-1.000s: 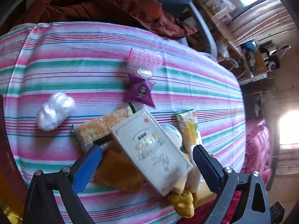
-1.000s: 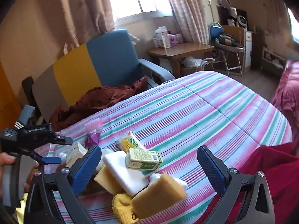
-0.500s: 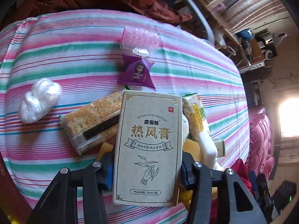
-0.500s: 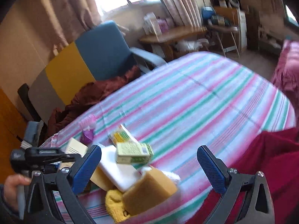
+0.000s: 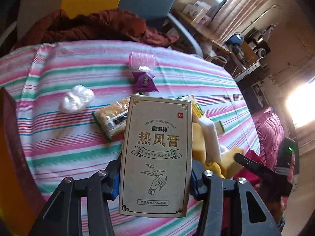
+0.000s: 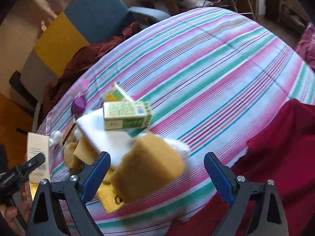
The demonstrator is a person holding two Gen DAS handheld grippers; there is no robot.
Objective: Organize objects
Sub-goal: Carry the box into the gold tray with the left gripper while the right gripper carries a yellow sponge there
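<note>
Ointment box [image 5: 157,155], beige with gold print, is clamped upright in the left claw [image 5: 154,179] above the striped worktop [image 5: 59,147]; I judge sorting barely begun. Left to right lie one plastic wad [image 5: 76,99], one cracker pack [image 5: 112,118], one purple sachet [image 5: 144,81], then a heap: one green carton [image 6: 127,116], two tan sponges [image 6: 147,165]. Right claw [image 6: 157,175], jaws wide and just narrowing, straddles a sponge without pressing.

Matt cardboard box [image 5: 157,155]; striped woven cloth [image 6: 206,63] over the bench; porous tan sponge [image 6: 147,167]; glossy crinkled plastic cracker wrapper [image 5: 112,118].
</note>
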